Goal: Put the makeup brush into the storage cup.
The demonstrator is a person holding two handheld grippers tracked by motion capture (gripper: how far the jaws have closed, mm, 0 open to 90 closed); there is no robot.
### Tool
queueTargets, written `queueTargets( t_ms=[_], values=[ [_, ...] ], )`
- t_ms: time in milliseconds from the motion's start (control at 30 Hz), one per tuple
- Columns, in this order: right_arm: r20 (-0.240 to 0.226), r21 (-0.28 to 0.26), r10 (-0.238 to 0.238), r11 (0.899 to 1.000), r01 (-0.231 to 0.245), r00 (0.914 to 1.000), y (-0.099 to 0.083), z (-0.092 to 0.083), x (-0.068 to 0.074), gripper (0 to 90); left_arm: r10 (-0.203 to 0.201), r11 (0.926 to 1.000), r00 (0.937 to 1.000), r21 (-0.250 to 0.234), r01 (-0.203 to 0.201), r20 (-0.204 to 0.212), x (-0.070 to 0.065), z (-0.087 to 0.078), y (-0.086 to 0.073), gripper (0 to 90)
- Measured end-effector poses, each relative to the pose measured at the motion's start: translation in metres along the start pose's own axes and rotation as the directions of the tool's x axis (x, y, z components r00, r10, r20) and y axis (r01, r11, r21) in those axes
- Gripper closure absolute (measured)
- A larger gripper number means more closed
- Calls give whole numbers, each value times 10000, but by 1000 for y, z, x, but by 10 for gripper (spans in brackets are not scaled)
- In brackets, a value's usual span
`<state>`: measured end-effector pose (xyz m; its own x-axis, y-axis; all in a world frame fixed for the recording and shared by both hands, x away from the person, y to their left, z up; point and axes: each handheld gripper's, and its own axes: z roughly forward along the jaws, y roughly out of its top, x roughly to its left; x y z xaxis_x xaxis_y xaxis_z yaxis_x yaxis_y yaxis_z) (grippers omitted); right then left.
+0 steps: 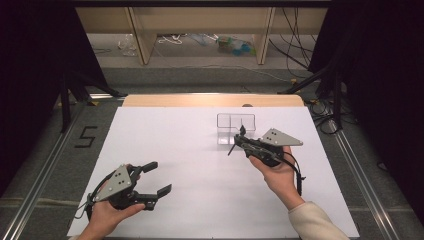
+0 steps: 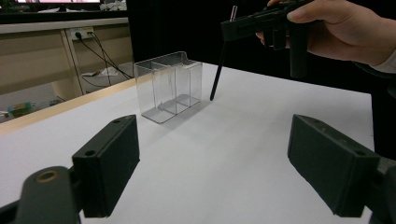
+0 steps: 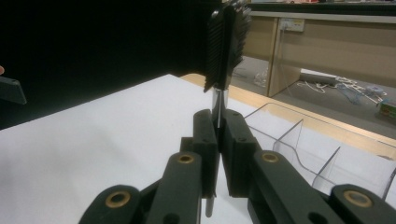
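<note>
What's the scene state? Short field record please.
surface: white table
organizer: clear, compartmented, upright on the table, looks empty
brush: black bristle head up, thin handle down
right gripper: shut on the brush, raised beside the organizer
left gripper: open, nothing between the jaws, low over the near left of the table
brush tip: close to the organizer, outside it, in the left gripper view; touching the table or not, cannot tell
</note>
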<state>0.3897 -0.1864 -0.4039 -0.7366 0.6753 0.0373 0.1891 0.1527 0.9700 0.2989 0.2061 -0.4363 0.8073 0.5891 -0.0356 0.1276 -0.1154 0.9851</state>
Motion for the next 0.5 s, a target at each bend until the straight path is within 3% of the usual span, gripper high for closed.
queueTargets(
  t_ms=[500],
  values=[
    [100, 114, 158, 9998, -159, 9998, 4, 1, -2, 854, -9, 9999, 10000, -104, 9, 23, 0, 1, 0, 170]
  ],
)
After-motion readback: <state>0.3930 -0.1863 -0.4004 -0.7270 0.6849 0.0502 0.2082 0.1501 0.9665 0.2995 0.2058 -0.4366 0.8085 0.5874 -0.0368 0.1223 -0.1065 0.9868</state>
